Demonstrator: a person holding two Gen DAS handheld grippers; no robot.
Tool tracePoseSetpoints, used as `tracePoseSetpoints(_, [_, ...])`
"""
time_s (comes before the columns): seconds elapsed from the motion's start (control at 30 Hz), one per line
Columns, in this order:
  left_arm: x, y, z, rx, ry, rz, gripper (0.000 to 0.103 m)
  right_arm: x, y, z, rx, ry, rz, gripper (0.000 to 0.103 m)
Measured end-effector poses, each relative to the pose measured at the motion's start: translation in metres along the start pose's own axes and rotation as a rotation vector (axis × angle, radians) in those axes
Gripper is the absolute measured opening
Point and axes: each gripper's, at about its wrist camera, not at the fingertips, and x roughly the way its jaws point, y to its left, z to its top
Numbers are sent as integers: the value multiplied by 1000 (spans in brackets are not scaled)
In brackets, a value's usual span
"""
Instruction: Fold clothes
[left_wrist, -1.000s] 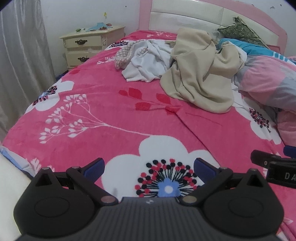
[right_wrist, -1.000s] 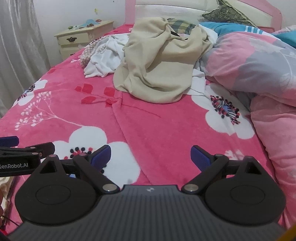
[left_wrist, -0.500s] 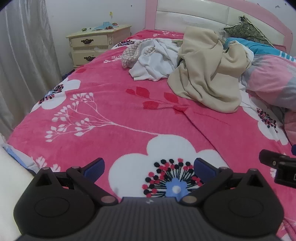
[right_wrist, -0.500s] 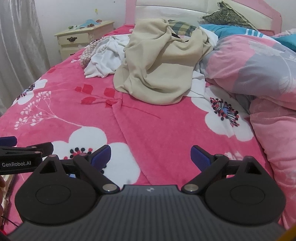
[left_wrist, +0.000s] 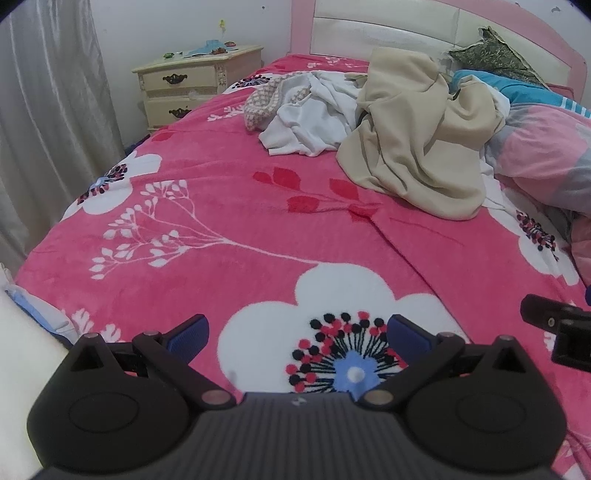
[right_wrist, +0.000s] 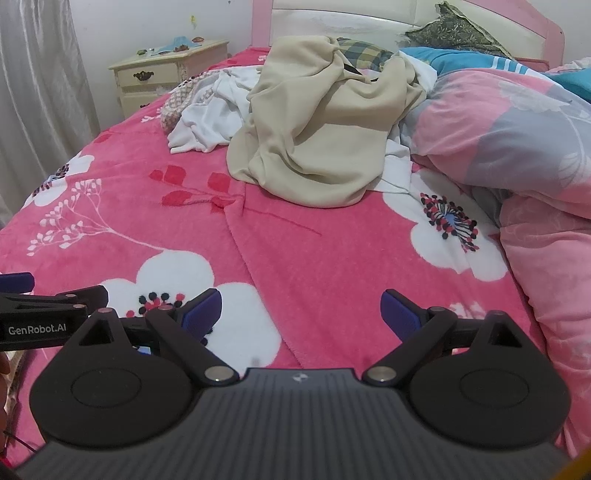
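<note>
Partly, beige garment (right_wrist: 314, 136) hides plaid cloth (right_wrist: 364, 51).

I'm looking across a bed (left_wrist: 229, 206) spread with a pink floral blanket (right_wrist: 332, 258), up to its pink and cream headboard (left_wrist: 388, 22). A cream nightstand (left_wrist: 192, 85) stands beside it against the white wall (left_wrist: 177, 22), grey curtains (left_wrist: 48, 110) hanging left.

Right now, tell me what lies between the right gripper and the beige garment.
Only bare pink floral blanket lies between the open right gripper and the beige garment, clearest in the right wrist view.
</note>
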Motion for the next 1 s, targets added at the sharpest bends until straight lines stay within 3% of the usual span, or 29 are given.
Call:
tracePoseSetpoints(0.77, [0, 0, -2, 8, 9, 1, 103, 1, 4, 1, 2, 2, -6, 93])
tracePoseSetpoints(0.83, [0, 0, -2, 10, 10, 1, 103, 1, 4, 1, 42, 9, -48, 93])
tracePoseSetpoints(1.0, [1, 0, -2, 14, 6, 4, 103, 1, 5, 1, 46, 10, -54, 93])
